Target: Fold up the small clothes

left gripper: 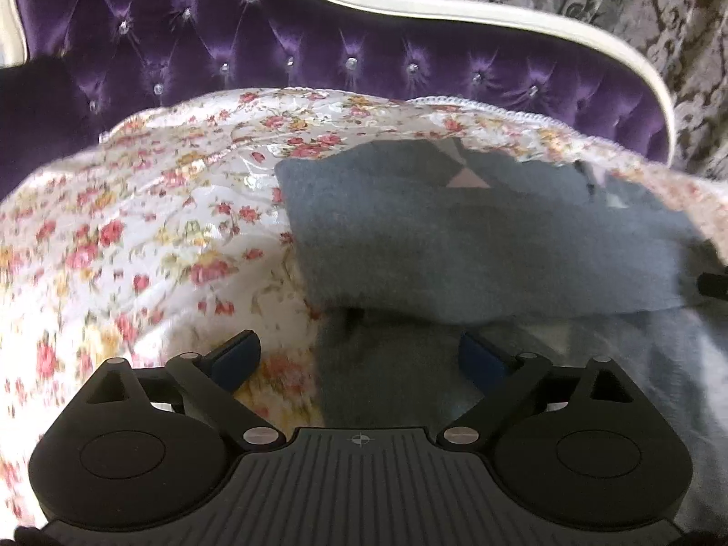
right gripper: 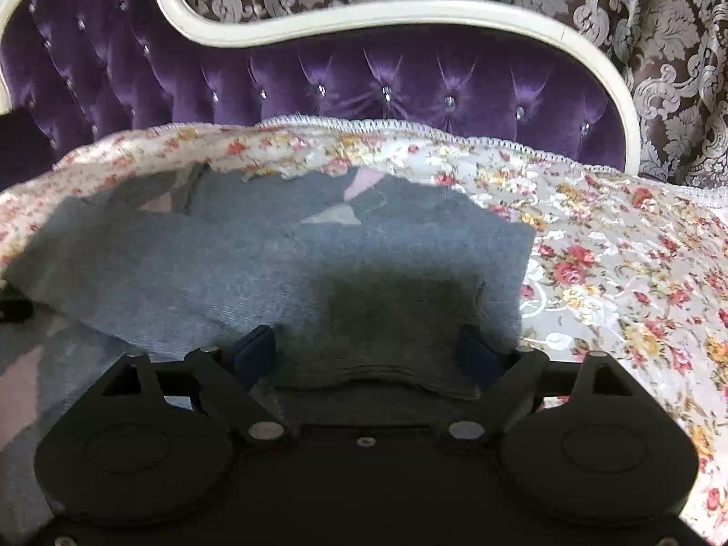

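- On my left wrist view, the left gripper [left gripper: 359, 359] has its fingers spread wide, clamped on nothing; the blue pads [left gripper: 239, 357] sit over the near left edge of the grey garment [left gripper: 477, 236].
- That garment lies on the floral cover [left gripper: 136, 227], toward its far right side, with a folded flap doubled over the lower layer and pale pink triangles showing near the cover's far edge.
- The left pad hangs over bare floral cloth, the right pad over grey knit; I cannot tell whether either touches.
- Behind the cover's far edge I see the purple tufted sofa back [left gripper: 273, 45] with its cream trim.
- On my right wrist view, the right gripper [right gripper: 368, 355] is equally wide apart, gripping nothing.
- A ribbed hem of the grey garment [right gripper: 273, 264] lies between its fingers [right gripper: 255, 350], close to the body.
- Here the garment fills the cover's left and middle; floral cover [right gripper: 614, 273] is bare toward its right edge.
- A patterned curtain [right gripper: 673, 68] hangs beyond the sofa back [right gripper: 364, 86].
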Demonstrator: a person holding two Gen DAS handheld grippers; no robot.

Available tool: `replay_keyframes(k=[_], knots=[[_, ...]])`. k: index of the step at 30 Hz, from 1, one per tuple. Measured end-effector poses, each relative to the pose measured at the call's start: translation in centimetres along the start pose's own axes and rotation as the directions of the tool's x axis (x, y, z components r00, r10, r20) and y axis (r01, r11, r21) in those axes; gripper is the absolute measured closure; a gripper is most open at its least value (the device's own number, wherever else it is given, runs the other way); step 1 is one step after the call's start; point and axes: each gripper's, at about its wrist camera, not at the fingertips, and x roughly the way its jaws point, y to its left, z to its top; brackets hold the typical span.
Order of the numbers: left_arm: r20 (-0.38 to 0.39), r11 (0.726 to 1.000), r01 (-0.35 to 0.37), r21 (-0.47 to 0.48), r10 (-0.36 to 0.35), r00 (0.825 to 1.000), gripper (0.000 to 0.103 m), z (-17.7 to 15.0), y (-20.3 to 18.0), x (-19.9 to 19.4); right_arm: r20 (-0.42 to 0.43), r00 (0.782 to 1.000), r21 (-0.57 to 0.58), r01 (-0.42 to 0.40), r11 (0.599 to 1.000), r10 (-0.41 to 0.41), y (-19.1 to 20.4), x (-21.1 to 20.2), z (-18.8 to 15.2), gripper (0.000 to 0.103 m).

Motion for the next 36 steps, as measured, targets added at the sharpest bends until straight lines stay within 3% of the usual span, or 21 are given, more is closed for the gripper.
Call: replay_keyframes(k=[4,9,19,28,36], knots=[[0.009,0.998,0.054,-0.044,-0.054,0.999,0.008,-1.5,-0.4,-3.1,0.061,0.997,0.01,-0.048,0.999,0.047,0.0,-4.0,-0.7,0.007],[0.017,0.992,0.103,-0.072,-0.102,0.995,0.008,-4.1,-1.3,-7.4,0.101,0.989,0.057,-0.114,0.992,0.108,0.1,-9.4,-3.1,0.005],[0.015,0.985,0.152,-0.081,-0.151,0.988,0.008,-8.7,-2.8,-13.3,0.068,0.976,0.139,-0.213,0.967,0.205,0.7,-16.9,-9.6,0.004],[-0.01,0.982,0.166,-0.09,-0.167,0.986,0.008,-12.7,-3.6,-15.6,0.015,0.969,0.234,-0.244,0.941,0.247,0.3,-19.7,-13.3,0.004],[-0.043,0.977,0.181,-0.113,-0.187,0.981,0.008,-14.9,-4.2,-15.6,-0.014,0.955,0.351,-0.273,0.896,0.296,0.2,-19.5,-15.7,0.004]])
